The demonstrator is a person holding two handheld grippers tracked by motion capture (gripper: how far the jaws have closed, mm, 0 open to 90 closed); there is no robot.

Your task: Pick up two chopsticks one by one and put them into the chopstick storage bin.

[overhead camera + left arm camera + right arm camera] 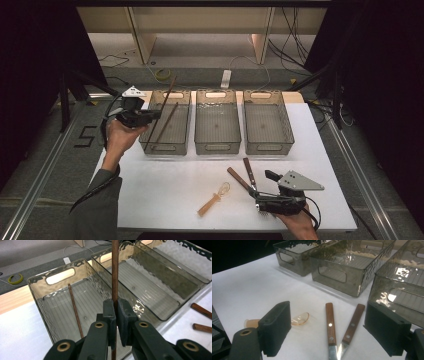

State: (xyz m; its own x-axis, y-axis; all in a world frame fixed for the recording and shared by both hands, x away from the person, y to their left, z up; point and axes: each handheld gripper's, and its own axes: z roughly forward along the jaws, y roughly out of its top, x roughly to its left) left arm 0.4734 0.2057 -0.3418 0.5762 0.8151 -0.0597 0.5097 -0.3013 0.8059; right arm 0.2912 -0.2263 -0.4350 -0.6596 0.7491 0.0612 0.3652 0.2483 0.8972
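Note:
My left gripper [156,115] is shut on a long thin brown stick [167,94] and holds it steeply tilted over the left bin [181,95]. In the left gripper view the stick [115,275] rises straight up between the closed jaws [116,307]. A second stick [75,310] lies slanted inside that bin. My right gripper [261,201] stands wide open low over the table's front right. Two wooden-handled knives [330,322] [352,323] lie side by side just ahead of its jaws [329,315], blades toward them.
Three smoky clear bins line the back of the white table [165,185]: left, middle [217,145] and right [267,145]. A small spoon [212,200] with an amber bowl and tan handle lies left of the knives. The table's front edge is close behind my right hand.

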